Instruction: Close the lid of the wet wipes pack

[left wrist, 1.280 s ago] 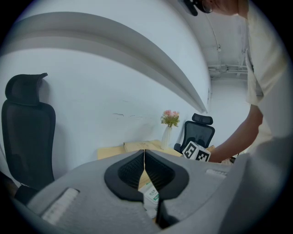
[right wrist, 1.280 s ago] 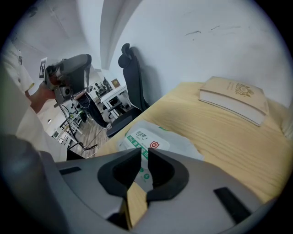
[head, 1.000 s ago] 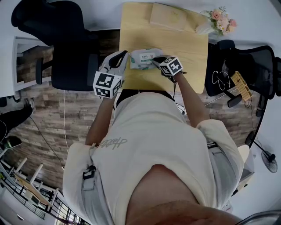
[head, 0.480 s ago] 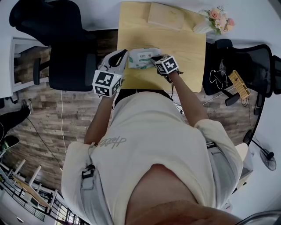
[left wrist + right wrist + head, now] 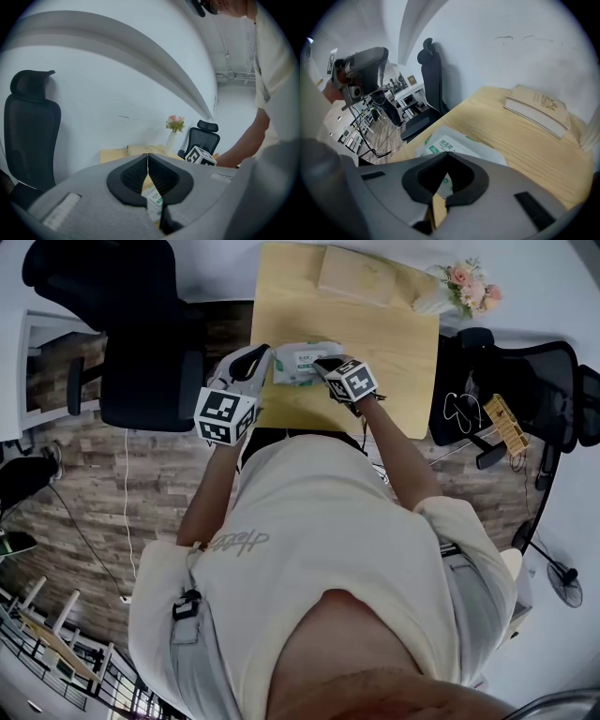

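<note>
You have 1 soft white wet wipes pack with green print (image 5: 300,362), 2 grippers, 1 closed tan book (image 5: 354,276), 1 white vase of pink flowers (image 5: 464,282) and 2 black office chairs (image 5: 141,343) (image 5: 511,390); your left gripper (image 5: 147,157) is closed tip to tip and empty at the pack's left end; your right gripper (image 5: 447,153) is likewise closed and empty over its right part; the pack lies near the pale wooden table's (image 5: 375,343) left edge, with bare wood behind it toward the book; brown plank floor (image 5: 75,484), white wall (image 5: 511,47).
</note>
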`<act>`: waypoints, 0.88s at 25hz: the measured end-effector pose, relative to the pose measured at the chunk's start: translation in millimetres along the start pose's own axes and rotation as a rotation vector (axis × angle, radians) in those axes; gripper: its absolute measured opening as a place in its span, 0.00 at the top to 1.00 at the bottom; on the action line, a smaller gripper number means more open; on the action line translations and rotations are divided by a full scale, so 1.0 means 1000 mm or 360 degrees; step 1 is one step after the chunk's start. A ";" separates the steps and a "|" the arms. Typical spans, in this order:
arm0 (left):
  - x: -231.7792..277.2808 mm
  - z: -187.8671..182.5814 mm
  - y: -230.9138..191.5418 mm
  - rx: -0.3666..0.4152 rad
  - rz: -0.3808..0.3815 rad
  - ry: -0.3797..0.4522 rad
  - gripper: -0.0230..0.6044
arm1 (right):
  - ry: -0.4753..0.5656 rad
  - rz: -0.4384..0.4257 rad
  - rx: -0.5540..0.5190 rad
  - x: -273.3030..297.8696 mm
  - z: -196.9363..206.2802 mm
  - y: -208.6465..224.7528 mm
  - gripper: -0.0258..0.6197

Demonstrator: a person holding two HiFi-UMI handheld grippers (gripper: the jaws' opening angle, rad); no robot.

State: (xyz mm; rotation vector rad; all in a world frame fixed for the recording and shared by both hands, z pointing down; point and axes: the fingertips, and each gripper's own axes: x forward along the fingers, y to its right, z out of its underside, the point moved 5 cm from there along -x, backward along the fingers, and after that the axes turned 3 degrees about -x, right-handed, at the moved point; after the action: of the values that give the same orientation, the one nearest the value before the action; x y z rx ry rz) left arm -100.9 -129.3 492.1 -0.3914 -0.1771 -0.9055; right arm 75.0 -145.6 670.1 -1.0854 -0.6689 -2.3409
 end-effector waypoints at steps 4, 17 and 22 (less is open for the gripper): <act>-0.004 -0.001 -0.003 -0.0003 -0.0023 0.0030 0.94 | -0.0022 -0.0011 0.0002 0.005 -0.003 0.000 0.96; -0.012 0.006 -0.009 -0.0031 -0.0023 0.0025 0.94 | -0.0085 0.0022 0.0065 0.015 0.010 0.001 0.96; -0.013 0.007 -0.009 -0.0021 -0.0004 0.0021 0.94 | -0.0101 0.0062 0.0055 0.017 0.010 0.001 0.96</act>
State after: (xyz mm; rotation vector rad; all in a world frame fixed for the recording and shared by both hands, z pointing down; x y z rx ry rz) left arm -115.8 -122.0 496.9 -0.3974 -0.1598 -0.9119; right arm 71.0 -143.6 689.8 -1.1512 -0.7021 -2.2622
